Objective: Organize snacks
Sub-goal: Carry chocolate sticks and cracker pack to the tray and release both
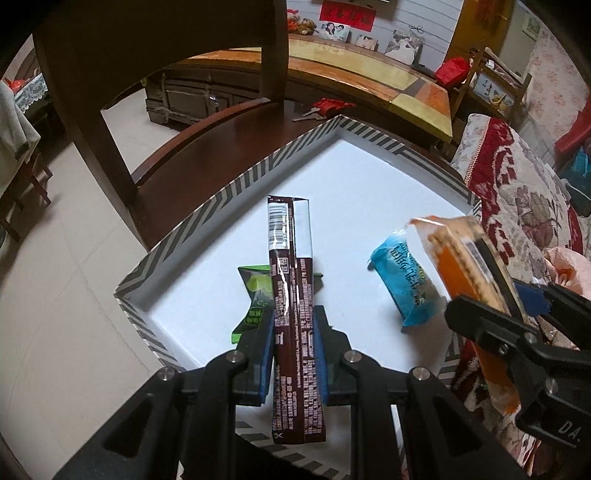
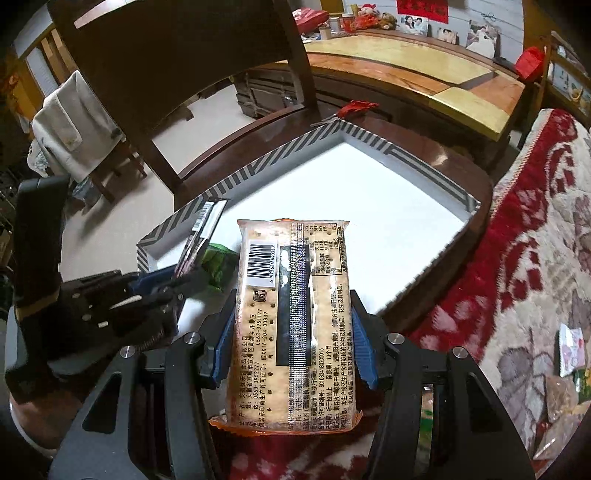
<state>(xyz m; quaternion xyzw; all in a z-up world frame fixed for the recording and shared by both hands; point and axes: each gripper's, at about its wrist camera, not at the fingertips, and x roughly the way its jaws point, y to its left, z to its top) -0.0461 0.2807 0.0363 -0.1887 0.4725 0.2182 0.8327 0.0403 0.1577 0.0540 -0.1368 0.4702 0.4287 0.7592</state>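
Left wrist view: the left gripper (image 1: 293,341), pointing steeply down, has its blue fingers (image 1: 266,354) clamped on a long brown snack bar (image 1: 293,295) with a barcode, above the white, stripe-rimmed box (image 1: 207,206). The bar half hides a green packet (image 1: 255,295); a blue packet (image 1: 404,280) lies beside.

Right wrist view: the right gripper (image 2: 291,332) clamps a cracker pack (image 2: 295,314) over the box's near edge; its small print is blurred.

1. It was a home living room; a long wooden cabinet (image 2: 424,70) ran along the far wall.
2. Framed family photographs (image 2: 415,24), soft toys (image 2: 373,16) and a red paper banner (image 2: 423,9) stood at the cabinet's far edge.
3. A dark wooden chair (image 2: 177,92) stood nearby; a floral red-and-cream cloth (image 2: 535,240) covered the seating on the right; a pale garment (image 2: 70,125) hung over another chair.
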